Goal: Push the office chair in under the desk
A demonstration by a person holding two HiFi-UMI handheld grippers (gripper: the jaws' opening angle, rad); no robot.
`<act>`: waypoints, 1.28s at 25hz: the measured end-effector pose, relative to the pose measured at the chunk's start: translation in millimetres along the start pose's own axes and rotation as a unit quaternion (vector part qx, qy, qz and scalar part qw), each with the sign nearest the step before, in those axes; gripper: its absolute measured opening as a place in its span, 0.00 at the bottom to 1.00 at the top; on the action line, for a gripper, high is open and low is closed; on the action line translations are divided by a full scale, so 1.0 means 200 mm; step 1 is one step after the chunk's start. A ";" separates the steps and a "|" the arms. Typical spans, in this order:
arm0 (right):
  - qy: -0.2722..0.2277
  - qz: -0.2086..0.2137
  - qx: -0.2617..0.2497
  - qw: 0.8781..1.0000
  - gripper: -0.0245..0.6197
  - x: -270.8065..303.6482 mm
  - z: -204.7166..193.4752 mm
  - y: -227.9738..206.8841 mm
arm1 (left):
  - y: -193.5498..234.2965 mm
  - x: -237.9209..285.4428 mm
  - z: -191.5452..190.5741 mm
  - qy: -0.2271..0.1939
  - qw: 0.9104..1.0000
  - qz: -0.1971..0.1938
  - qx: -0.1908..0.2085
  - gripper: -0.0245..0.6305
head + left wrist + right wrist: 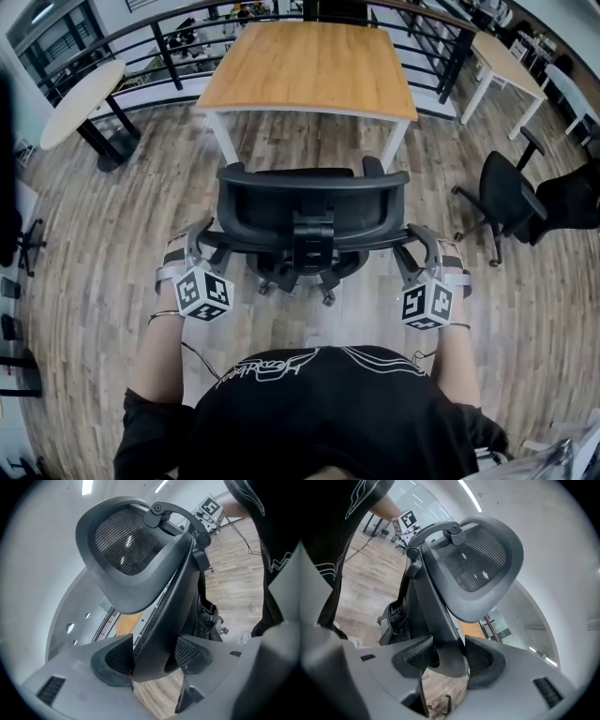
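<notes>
Now the chair [314,211] stands on the floor just short of the desk [314,66], which lies straight ahead beyond it. The left hand-held gripper [200,239] and right hand-held gripper [419,242], jaws wide, each clamp one side of its backrest, equally near.

A round pale table [80,101] stands at ten o'clock in the head view, on a wood-plank floor [112,234]. A black railing [167,64] curves from ten to one. At two o'clock is a white-legged table [506,58]. At three is a second black chair [506,192], with possibly another beyond it.
</notes>
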State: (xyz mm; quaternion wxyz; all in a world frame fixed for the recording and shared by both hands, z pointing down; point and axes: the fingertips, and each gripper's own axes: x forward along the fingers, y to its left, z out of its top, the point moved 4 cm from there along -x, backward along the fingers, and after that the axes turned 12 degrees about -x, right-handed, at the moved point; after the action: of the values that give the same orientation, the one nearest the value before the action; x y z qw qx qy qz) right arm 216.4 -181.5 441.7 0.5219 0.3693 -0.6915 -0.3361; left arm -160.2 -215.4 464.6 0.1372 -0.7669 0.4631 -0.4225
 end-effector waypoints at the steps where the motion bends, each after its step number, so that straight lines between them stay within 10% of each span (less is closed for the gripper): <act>1: 0.000 -0.001 0.000 1.000 0.40 0.05 -0.04 -0.06 | 0.03 0.07 0.05 0.002 1.000 -0.002 -0.001 0.43; 32: 0.040 -0.039 0.021 0.998 0.41 0.65 -0.19 -0.39 | 0.40 0.78 0.27 -0.045 0.999 -0.025 0.016 0.43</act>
State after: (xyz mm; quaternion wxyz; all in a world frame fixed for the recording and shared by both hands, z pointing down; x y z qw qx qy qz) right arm 241.1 -335.0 446.1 0.5277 0.4199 -0.6624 -0.3264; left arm -131.6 -396.4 465.6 0.1597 -0.7942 0.4306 -0.3979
